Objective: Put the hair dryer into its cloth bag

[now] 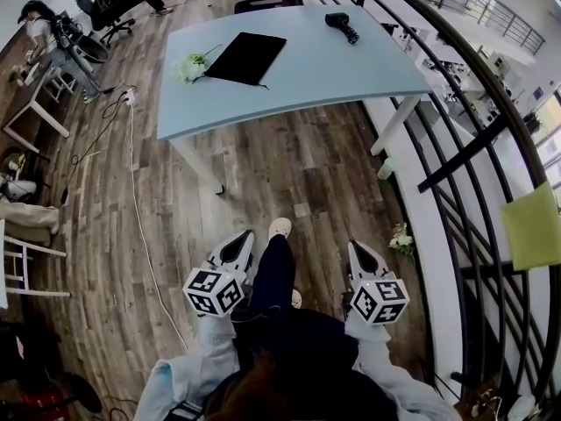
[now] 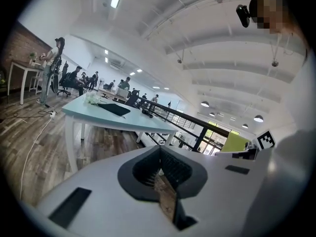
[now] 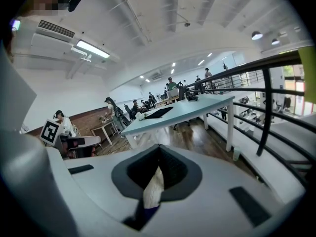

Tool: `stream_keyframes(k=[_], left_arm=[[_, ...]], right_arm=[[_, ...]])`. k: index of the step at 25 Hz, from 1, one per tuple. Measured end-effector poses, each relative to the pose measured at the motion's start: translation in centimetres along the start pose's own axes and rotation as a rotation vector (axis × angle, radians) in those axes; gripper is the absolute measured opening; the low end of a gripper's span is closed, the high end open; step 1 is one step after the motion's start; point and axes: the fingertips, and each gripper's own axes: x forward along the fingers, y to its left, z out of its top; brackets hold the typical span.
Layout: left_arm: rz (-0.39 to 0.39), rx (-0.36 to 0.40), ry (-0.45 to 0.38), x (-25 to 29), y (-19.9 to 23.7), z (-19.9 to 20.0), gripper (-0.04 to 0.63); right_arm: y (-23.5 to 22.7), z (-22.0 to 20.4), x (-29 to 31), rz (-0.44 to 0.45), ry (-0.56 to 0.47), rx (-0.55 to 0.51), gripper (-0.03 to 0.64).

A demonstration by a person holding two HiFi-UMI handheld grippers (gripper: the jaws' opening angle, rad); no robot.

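Observation:
A flat black cloth bag [image 1: 248, 57] lies on the light blue table [image 1: 351, 73], with the black hair dryer [image 1: 342, 26] at the table's far right corner. Both grippers are held low, well short of the table, over the wooden floor. My left gripper [image 1: 238, 240] and right gripper [image 1: 360, 253] are shut with nothing in them. The left gripper view shows its closed jaws [image 2: 159, 151] aimed toward the table [image 2: 133, 121], the bag [image 2: 114, 109] and the dryer [image 2: 147, 112]. In the right gripper view, past its closed jaws [image 3: 158, 151], the bag [image 3: 159, 113] is seen on the table [image 3: 197, 108].
White flowers [image 1: 191, 67] sit beside the bag. A black curved railing [image 1: 456, 139] runs along the right with a yellow-green panel [image 1: 532, 226]. A white cable [image 1: 140, 226] trails over the floor at left. People sit on office chairs [image 1: 110, 11] at the back left.

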Motion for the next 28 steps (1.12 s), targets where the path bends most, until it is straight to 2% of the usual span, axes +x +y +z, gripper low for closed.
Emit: stream_keyframes(k=[4, 9, 16, 21, 28], left_arm=[[0.003, 0.044, 0.007, 1.2, 0.3, 0.7, 0.015], [0.005, 0.054, 0.001, 3.6, 1.6, 2.1, 0.015], [0.003, 0.047, -0.026, 7.9, 3.9, 6.1, 0.015], [-0.012, 0.081, -0.027, 11.7, 5.3, 9.0, 0.015], [-0.034, 0.091, -0.028, 16.1, 7.4, 12.2, 0.015]], right_arm=[[-0.5, 0.8, 1.1, -0.008, 0.003, 0.002, 0.006], [-1.0, 2.3, 3.8, 0.002, 0.003, -0.005, 0.006], [-1.9, 6.4, 8.6, 0.005, -0.006, -0.016, 0.006], [-2.7, 9.6, 12.4, 0.000, -0.022, -0.015, 0.006], [-3.6, 13.0, 16.8, -0.016, -0.030, -0.008, 0.006]])
